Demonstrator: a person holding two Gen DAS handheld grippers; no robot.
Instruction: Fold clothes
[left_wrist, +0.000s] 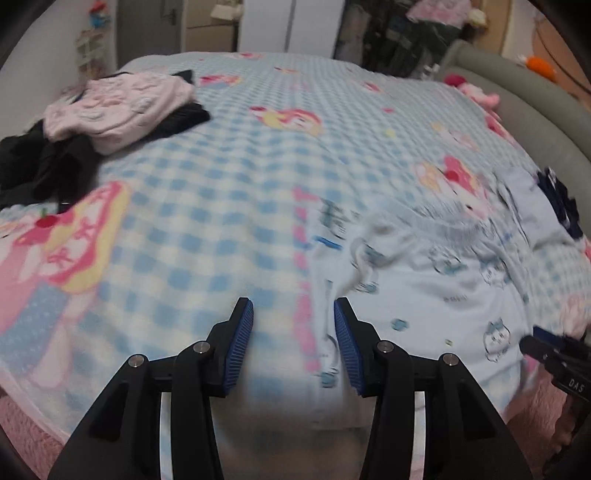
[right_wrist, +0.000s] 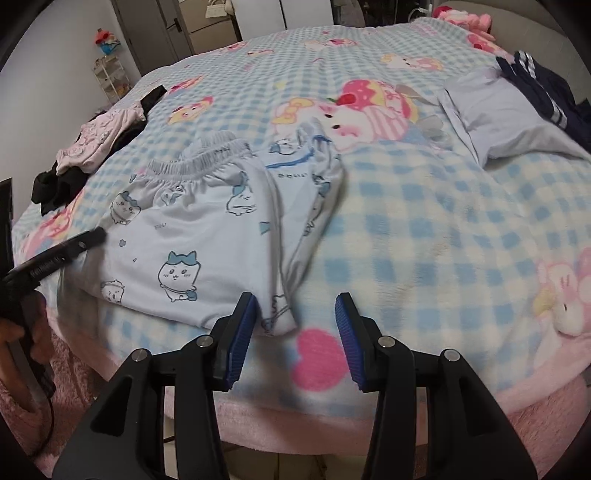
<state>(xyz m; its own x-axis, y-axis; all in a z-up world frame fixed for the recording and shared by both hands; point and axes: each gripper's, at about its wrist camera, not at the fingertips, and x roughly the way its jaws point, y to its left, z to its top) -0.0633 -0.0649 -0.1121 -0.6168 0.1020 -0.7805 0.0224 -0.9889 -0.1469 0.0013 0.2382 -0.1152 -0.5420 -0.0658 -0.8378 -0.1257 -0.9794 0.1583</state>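
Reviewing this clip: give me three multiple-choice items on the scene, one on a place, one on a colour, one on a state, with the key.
1. Where does the pink garment lie?
A. on dark clothes at the bed's far left
B. under the right gripper
C. on the floor

2. What colour are the cartoon-print pants?
A. red
B. pale blue
C. black

3. How does the right gripper stand?
A. shut on the pants
B. shut on the blanket
C. open, holding nothing

Key: 1 A, it rests on the dark clothes; 2 B, pale blue fabric with an elastic waistband; 3 C, pads apart over the checked blanket.
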